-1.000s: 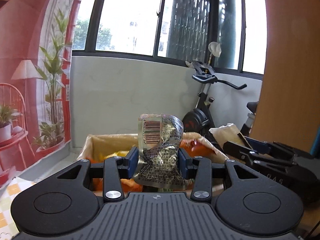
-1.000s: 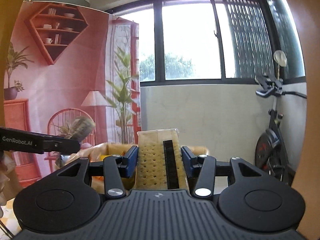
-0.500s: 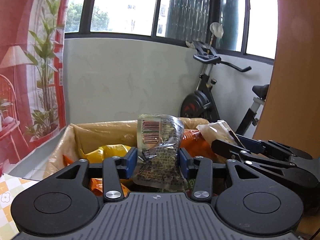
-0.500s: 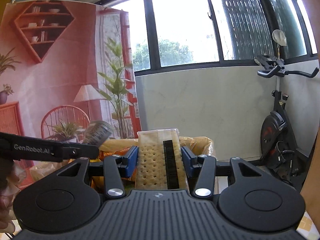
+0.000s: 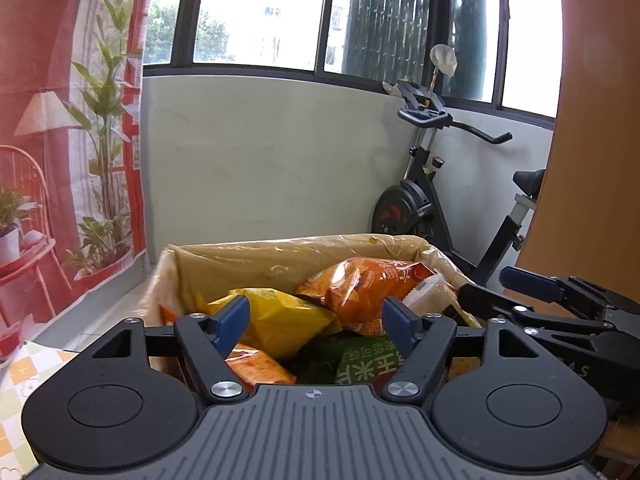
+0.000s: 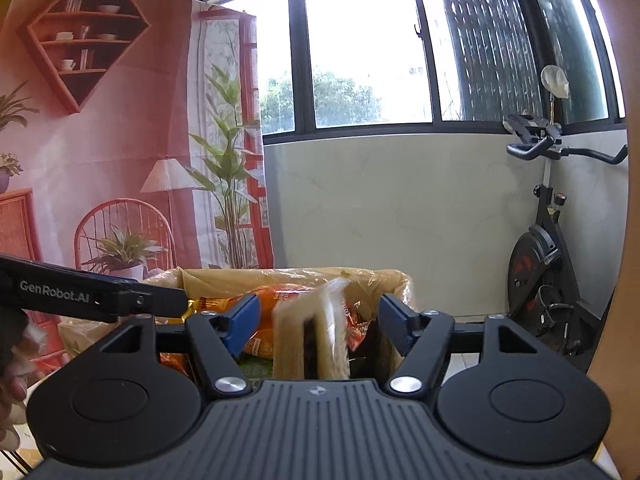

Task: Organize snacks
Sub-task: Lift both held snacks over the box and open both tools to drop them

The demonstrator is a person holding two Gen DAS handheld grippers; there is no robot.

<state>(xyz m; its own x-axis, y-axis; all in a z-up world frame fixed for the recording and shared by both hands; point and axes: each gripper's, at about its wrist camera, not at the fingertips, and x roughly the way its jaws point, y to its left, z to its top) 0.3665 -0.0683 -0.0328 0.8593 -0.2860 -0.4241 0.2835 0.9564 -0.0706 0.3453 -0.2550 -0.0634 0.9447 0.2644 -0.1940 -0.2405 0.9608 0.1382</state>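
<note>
Cracker packet (image 6: 316,332) — motion-blurred, base hidden

My left wrist view looks forward over its own left claw (image 5: 316,320), tilted slightly down into the near lined snack bin (image 5: 280,256). My right wrist view looks almost level from the bin's right. Both share the bin, the far window wall (image 6: 380,196) and exercise bike (image 5: 432,184).

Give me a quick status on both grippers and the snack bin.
Left gripper open, empty, jaws just opened. Right gripper opening, cracker pack loose between jaws. Both over lined bin. Nothing blocking.
</note>
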